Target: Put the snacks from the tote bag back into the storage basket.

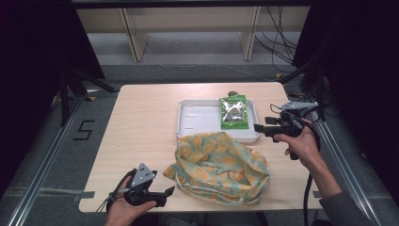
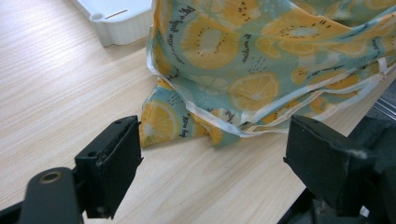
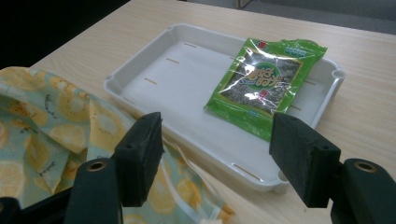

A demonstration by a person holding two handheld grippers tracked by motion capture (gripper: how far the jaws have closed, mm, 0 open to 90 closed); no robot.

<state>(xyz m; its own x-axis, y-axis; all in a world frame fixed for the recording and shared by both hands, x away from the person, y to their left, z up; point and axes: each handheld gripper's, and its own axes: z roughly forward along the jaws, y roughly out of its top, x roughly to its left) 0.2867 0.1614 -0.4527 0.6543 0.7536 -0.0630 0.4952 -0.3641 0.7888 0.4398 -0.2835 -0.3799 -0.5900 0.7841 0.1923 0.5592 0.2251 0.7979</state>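
Observation:
A soft cloth bag (image 1: 216,167) printed with yellow citrus slices on pale green lies crumpled at the table's front middle. Behind it stands a white tray (image 1: 197,117) with a green snack packet (image 1: 234,112) lying flat in its right half. My left gripper (image 1: 169,190) rests low at the front left, open, its jaws pointing at the bag's near corner (image 2: 159,121) without touching it. My right gripper (image 1: 256,127) hovers just right of the tray, open and empty. In the right gripper view the packet (image 3: 264,81) and tray rim (image 3: 243,168) lie beyond its wide jaws.
Bare wooden tabletop (image 1: 141,122) stretches left of the tray and the bag. The bag's upper edge overlaps the tray's front rim (image 3: 177,140). Dark floor rails run along both sides of the table, and shelving stands behind it.

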